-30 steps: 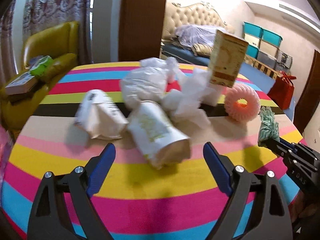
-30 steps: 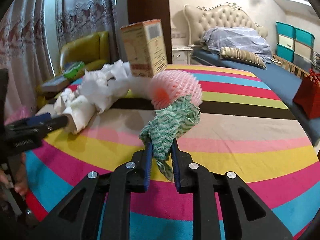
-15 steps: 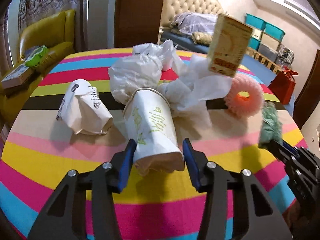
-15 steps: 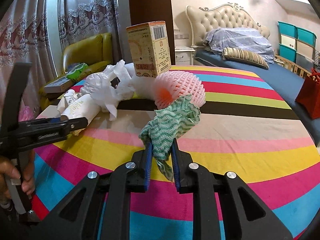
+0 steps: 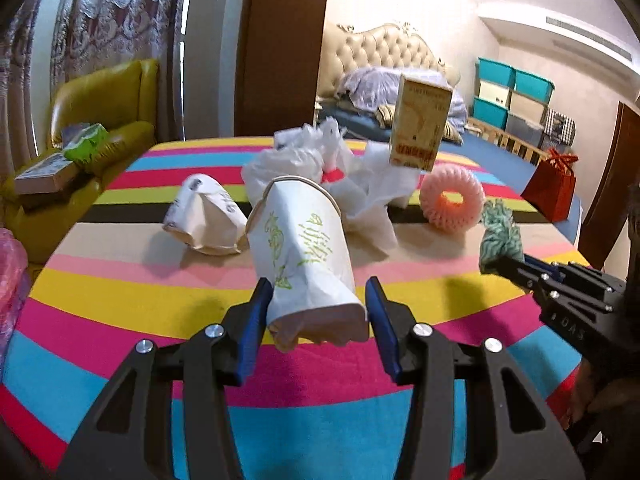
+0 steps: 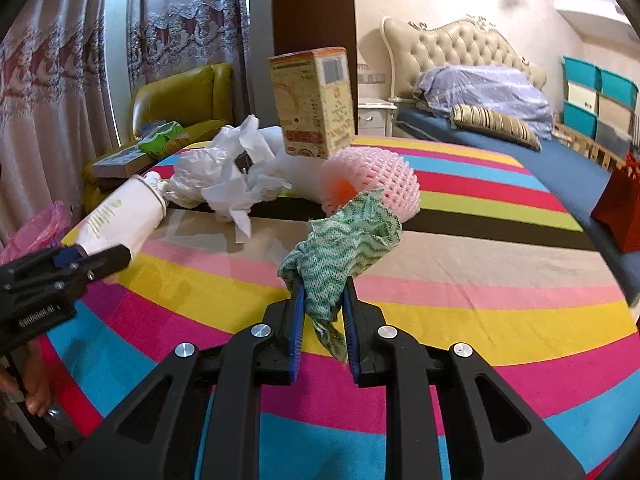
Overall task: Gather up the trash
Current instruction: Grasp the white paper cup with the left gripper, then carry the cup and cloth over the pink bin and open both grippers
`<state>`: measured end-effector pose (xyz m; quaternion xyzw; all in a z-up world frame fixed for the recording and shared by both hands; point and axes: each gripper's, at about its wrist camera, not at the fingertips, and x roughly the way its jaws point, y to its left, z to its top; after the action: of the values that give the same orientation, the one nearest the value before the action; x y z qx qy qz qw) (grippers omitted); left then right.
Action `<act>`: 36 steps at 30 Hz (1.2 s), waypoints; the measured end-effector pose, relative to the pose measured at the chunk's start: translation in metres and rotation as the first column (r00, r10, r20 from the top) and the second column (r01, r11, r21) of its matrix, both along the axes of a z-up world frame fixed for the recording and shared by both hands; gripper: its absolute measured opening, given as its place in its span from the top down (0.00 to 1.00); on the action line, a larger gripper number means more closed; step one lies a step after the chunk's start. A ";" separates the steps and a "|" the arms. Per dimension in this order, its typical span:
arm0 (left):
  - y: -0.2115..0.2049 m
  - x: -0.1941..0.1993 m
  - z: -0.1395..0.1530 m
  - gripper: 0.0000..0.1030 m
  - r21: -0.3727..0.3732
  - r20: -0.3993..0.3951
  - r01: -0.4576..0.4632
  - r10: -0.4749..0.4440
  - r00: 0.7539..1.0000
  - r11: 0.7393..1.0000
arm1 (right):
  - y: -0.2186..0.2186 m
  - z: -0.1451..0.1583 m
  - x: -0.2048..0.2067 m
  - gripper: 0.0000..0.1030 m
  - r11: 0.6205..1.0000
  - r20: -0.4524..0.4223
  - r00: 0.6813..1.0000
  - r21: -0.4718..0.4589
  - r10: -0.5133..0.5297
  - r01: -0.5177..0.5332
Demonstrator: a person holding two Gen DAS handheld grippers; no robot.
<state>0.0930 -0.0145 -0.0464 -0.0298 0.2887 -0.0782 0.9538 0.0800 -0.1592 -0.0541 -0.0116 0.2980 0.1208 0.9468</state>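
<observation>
The left claw (image 5: 318,300) pinches a white paper cup (image 5: 306,248), squashed at its base and lifted off the striped table (image 5: 120,300). The right claw (image 6: 322,300) pinches a green cloth (image 6: 340,248). Behind them on the table are white paper (image 6: 228,180), a second cup (image 5: 204,216), a box (image 6: 314,100) and a pink foam net (image 6: 372,180).
</observation>
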 end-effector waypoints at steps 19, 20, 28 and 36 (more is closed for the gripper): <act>0.031 -0.057 0.014 0.54 -0.037 0.150 -0.068 0.072 0.986 0.997 | 0.031 0.024 -0.039 0.81 0.995 0.143 0.985 -0.056 0.092 -0.085; 0.031 -0.058 0.013 0.54 -0.037 0.149 -0.069 0.073 0.986 0.997 | 0.031 0.024 -0.039 0.81 0.995 0.144 0.985 -0.056 0.094 -0.087; 0.038 -0.066 0.012 0.54 -0.033 0.157 -0.086 0.091 0.983 0.996 | 0.042 0.023 -0.045 0.81 0.989 0.150 0.981 -0.094 0.127 -0.114; 0.053 -0.078 0.012 0.54 -0.025 0.168 -0.132 0.134 0.977 0.991 | 0.055 0.023 -0.050 0.81 0.979 0.158 0.973 -0.146 0.168 -0.145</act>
<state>0.0148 0.0387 -0.0347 -0.0490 0.2032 -0.0185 0.9777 0.0304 -0.1041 -0.0311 -0.1088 0.2221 0.1736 0.9533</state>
